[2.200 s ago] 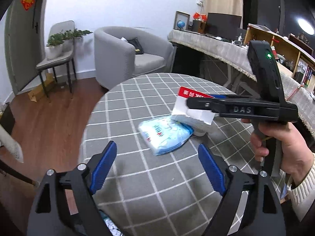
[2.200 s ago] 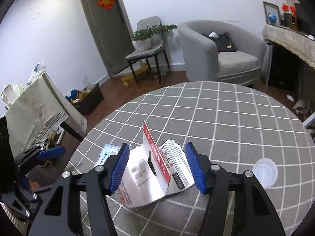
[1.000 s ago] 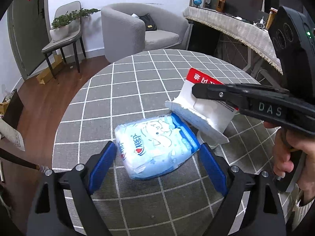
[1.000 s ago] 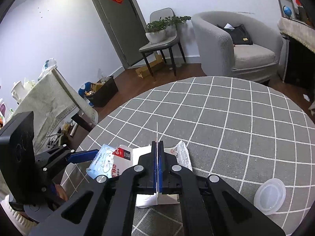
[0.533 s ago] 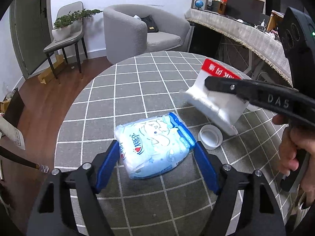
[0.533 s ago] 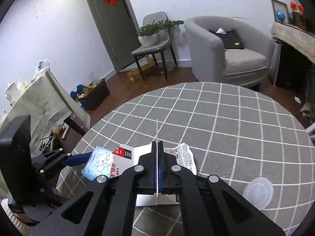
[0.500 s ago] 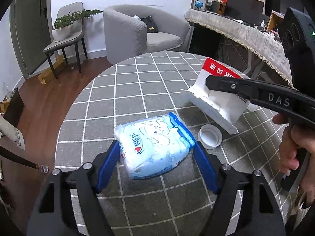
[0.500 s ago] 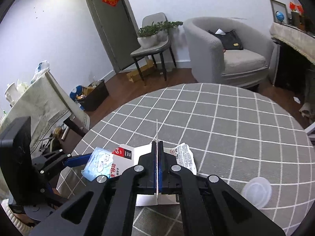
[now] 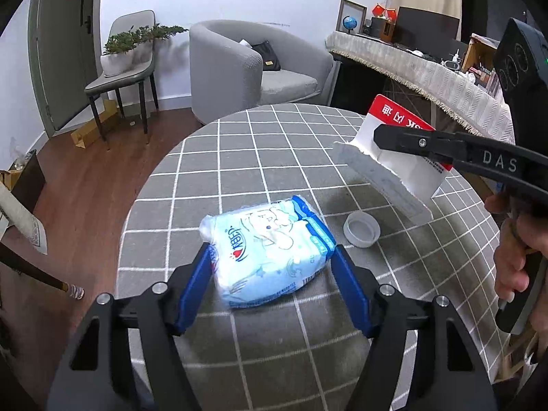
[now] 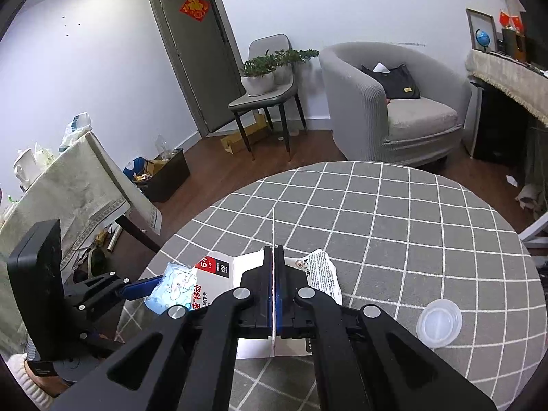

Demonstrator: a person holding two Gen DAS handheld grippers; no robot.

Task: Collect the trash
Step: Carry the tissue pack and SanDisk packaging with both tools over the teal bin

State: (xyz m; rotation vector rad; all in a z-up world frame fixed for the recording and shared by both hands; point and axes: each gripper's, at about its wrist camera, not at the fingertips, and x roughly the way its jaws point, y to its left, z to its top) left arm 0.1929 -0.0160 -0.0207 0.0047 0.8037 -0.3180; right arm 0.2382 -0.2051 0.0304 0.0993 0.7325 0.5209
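A light blue tissue pack (image 9: 270, 250) lies on the round grey checked table (image 9: 274, 157). My left gripper (image 9: 272, 267) has its blue pads touching both sides of the pack. The pack also shows in the right wrist view (image 10: 174, 289). My right gripper (image 10: 274, 274) is shut on a white and red cardboard package (image 9: 394, 147) and holds it in the air above the table's right side; the card shows edge-on between the pads in the right wrist view (image 10: 219, 270). A clear plastic lid (image 9: 361, 229) lies on the table under the card.
A grey armchair (image 9: 250, 72) and a chair with a potted plant (image 9: 126, 65) stand beyond the table. A cloth-covered counter (image 9: 428, 75) runs along the right. A dark bin of clutter (image 10: 164, 171) sits on the wooden floor at left.
My left gripper's jaws have narrowed from wide open to gripping the tissue pack. My right gripper has lifted the card package up and to the right, uncovering the plastic lid.
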